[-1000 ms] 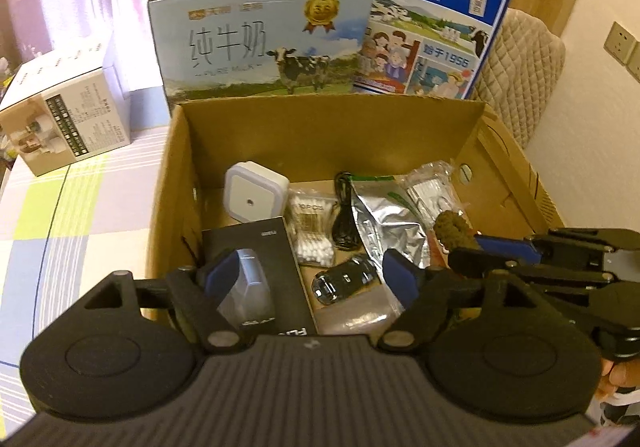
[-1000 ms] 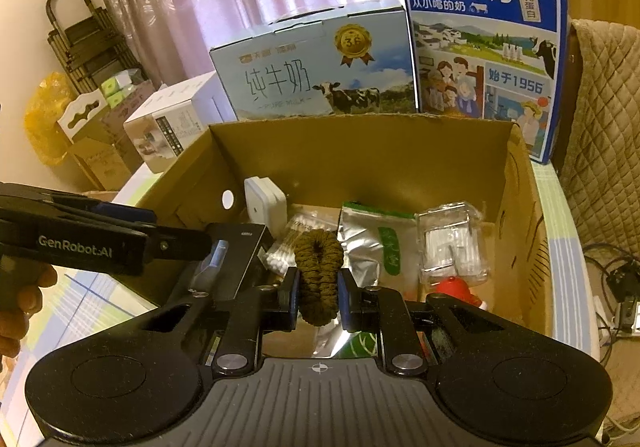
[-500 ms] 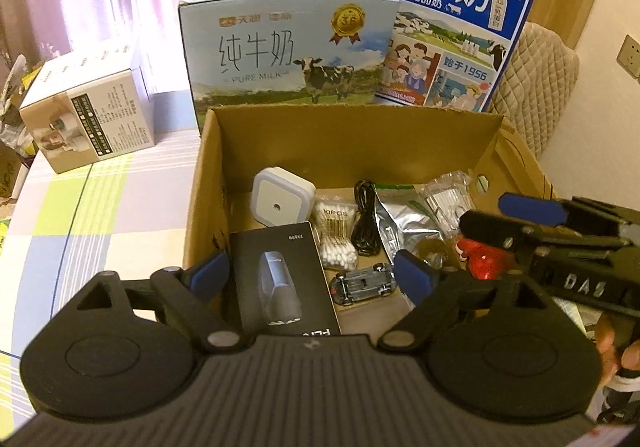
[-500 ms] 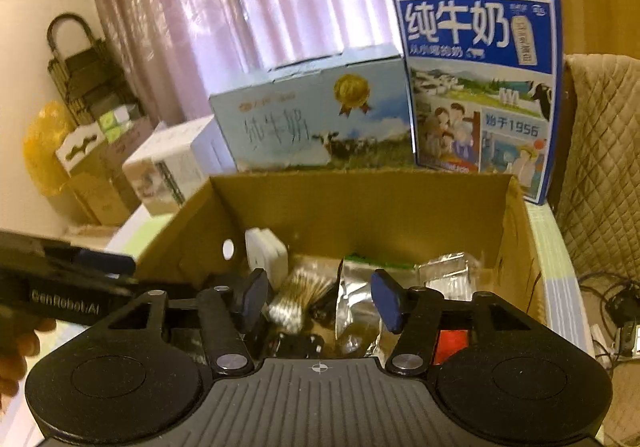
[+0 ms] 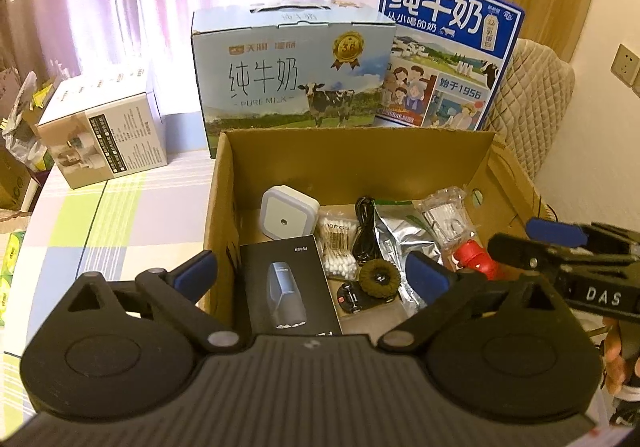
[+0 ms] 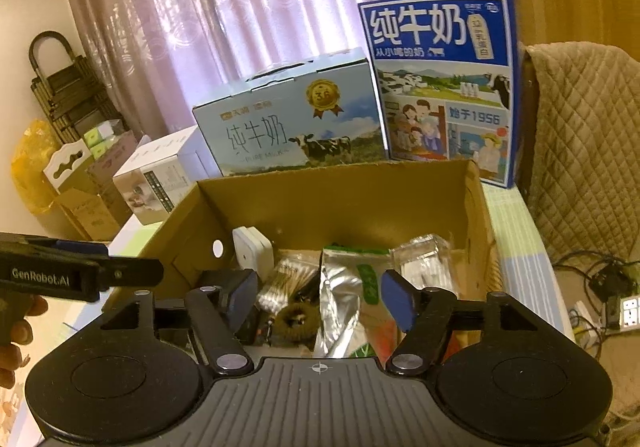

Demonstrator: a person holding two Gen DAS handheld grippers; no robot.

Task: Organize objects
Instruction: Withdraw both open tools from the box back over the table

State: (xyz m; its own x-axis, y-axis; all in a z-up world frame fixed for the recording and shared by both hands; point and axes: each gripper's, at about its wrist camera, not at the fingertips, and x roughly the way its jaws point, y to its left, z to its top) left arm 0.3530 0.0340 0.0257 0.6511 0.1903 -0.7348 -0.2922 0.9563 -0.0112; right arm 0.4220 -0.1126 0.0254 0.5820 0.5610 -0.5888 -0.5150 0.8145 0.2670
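An open cardboard box [image 5: 360,155] [image 6: 336,199] holds a brown scrunchie [image 5: 379,277] [image 6: 295,321], a black shaver box [image 5: 286,287], a white night light [image 5: 289,215], cotton swabs [image 5: 338,247], a black cable [image 5: 364,231], a foil pouch [image 5: 404,243], a clear packet [image 5: 444,213], a red toy [image 5: 474,257] and a small toy car [image 5: 352,297]. My left gripper [image 5: 314,273] is open and empty above the box's near edge. My right gripper [image 6: 318,297] is open and empty above the box, and shows at the right of the left wrist view [image 5: 560,243].
Two milk cartons [image 5: 292,75] [image 5: 448,63] stand behind the box. A small white carton [image 5: 104,131] sits at the left on the checked tablecloth [image 5: 100,223]. A quilted chair [image 6: 580,151] and floor cables [image 6: 600,287] are at the right.
My right gripper opened and let go of the brown scrunchie, which now lies in the box by the toy car. Both grippers have drawn back and up from the box.
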